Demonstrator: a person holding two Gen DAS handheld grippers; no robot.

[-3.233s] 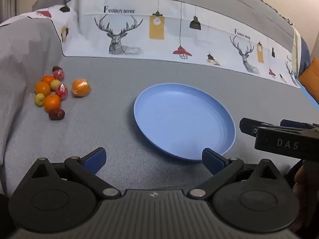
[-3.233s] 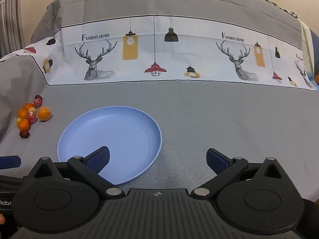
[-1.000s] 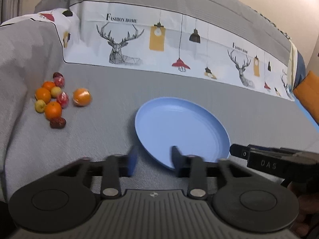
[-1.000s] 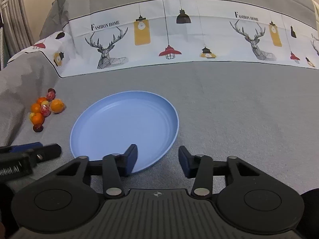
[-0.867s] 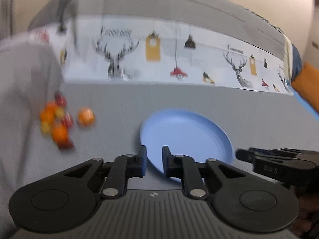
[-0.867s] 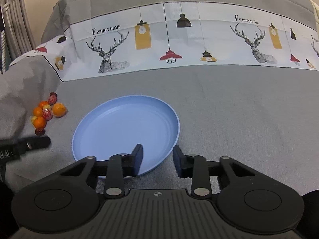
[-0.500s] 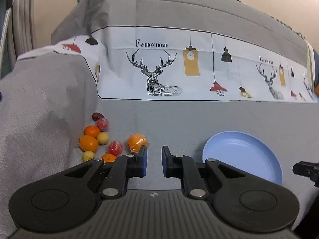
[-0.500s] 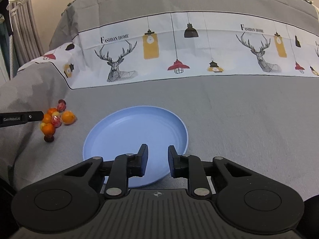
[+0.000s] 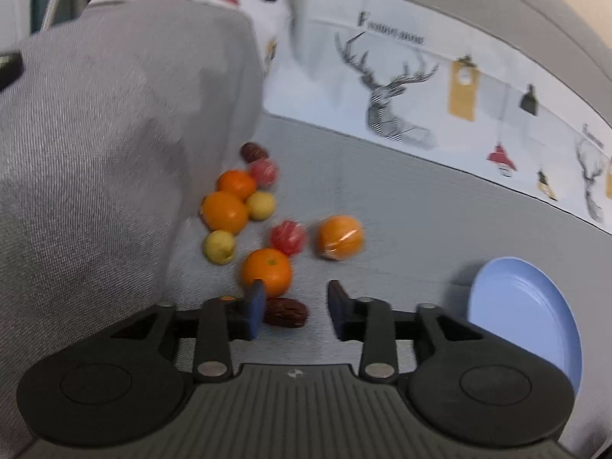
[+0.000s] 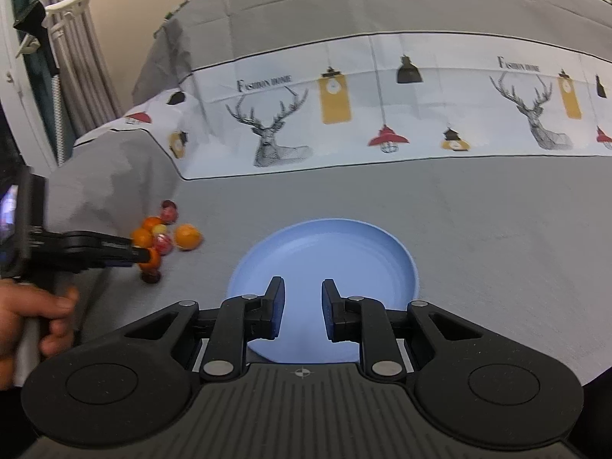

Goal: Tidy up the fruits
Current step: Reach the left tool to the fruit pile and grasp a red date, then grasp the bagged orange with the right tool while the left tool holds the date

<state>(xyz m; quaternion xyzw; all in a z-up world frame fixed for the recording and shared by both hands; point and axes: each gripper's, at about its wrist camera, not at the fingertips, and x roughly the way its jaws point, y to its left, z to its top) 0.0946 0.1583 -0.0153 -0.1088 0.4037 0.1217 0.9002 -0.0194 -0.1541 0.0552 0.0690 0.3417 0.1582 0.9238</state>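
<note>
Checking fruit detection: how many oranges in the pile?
4: top orange; one below it; one nearest the left claw at; wrapped one on the right. Others may be hidden.

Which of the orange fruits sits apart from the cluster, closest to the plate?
The wrapped orange, glossy as if in clear film. It lies alone on the plate's side; the other three oranges sit bunched with the small fruits against the raised grey fabric.

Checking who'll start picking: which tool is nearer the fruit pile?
Left. The left tool sits at the fruit pile, jaws just opening; the right tool is over the blue plate.
</note>
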